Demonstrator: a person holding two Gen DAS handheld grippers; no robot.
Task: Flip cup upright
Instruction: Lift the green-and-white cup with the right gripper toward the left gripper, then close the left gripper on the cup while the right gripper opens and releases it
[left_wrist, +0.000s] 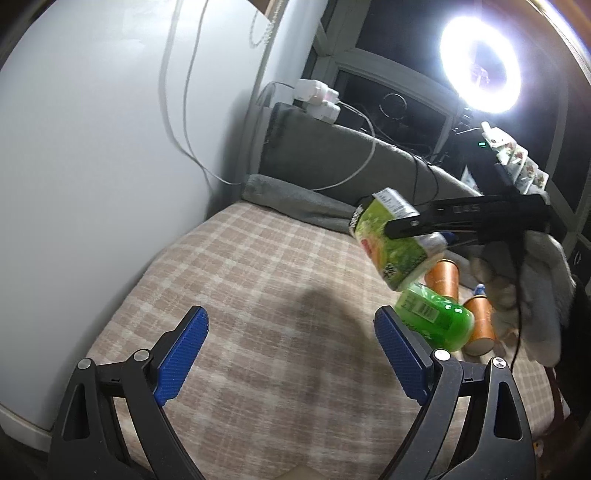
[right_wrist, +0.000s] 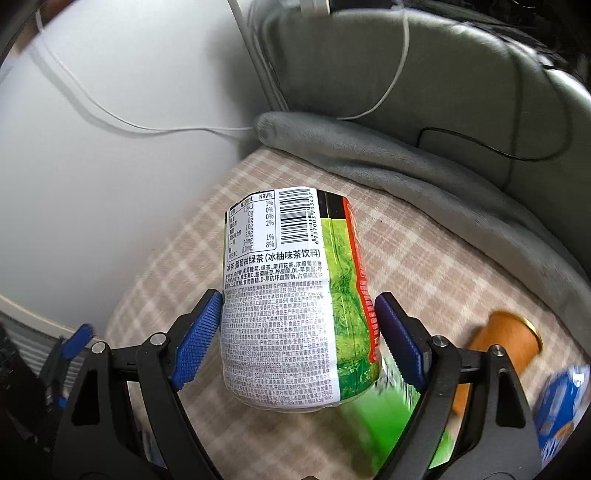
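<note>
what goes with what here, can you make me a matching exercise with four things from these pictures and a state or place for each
Things:
1. green-label cup
2. left gripper
3. orange can
4. ring light

States or places:
A. open, holding nothing
B. lying on its side on the checked cover
C. glowing at the upper right of the left wrist view
D. clamped in the right gripper, lifted off the cover

Pairs: 1-D, 2-A, 3-B, 4-C
</note>
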